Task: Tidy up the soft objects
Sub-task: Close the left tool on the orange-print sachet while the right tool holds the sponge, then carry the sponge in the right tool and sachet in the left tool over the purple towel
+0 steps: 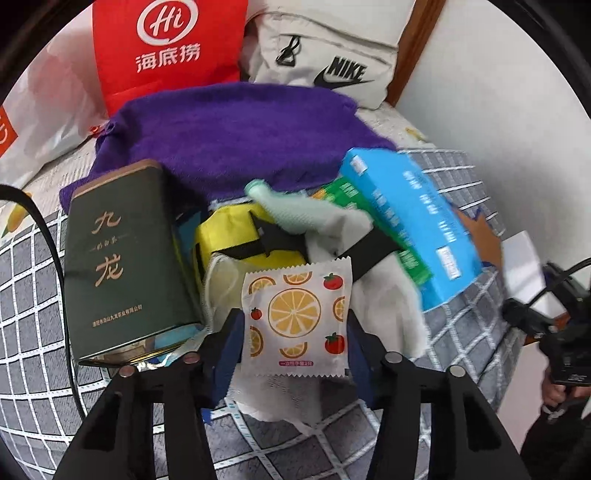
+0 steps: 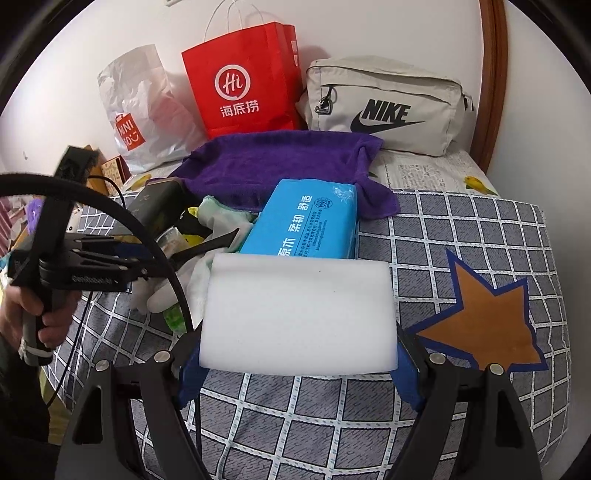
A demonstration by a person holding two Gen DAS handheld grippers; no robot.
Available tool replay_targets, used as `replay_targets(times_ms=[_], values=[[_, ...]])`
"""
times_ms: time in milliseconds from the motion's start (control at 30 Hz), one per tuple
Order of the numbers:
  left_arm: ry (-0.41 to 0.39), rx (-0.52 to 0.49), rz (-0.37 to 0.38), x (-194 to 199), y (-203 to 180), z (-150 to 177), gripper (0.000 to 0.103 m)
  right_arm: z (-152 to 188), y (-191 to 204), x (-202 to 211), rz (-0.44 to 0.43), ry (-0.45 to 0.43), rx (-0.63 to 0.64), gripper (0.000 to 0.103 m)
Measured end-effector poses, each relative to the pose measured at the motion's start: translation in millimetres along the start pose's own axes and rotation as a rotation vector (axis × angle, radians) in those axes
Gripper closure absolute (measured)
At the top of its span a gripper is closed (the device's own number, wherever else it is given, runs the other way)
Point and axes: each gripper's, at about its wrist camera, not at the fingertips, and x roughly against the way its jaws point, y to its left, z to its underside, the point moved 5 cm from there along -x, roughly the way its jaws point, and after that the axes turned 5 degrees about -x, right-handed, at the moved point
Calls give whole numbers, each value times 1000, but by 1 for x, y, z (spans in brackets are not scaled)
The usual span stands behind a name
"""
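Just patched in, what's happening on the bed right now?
A person works two tools. The left hand-held gripper grips a fruit-printed white sachet above a pile beside a dark green tea tin. The right hand-held gripper clamps a white foam block near a blue tissue pack and purple towel.

We see a bed covered by a grey checked quilt (image 2: pixel 443 236) with white grid lines and an orange star patch (image 2: pixel 491 325) edged in blue at four o'clock in the right wrist view. Toward twelve o'clock the quilt gives way to a pale printed sheet (image 2: pixel 424 173) with small yellow fruit motifs. Behind it stands a plain white wall (image 2: pixel 369 26), evenly lit. At one o'clock a curved brown wooden headboard rail (image 2: pixel 496 74) rises against the wall; the left wrist view shows it too (image 1: pixel 413 48).
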Motion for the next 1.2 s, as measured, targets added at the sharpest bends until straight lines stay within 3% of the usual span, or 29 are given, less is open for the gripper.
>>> replay_targets(times_ms=[500,800,1200], values=[[-59,9,-10,32,4,-10,57,-13,2,10,-23,-37,-8,22],[-118,36,-66,54,30,-30,57,-51,11,9,-27,-72,-6,22],[-184,70,-125,66,85,-75,57,-119,17,-26,-27,-93,-30,22]])
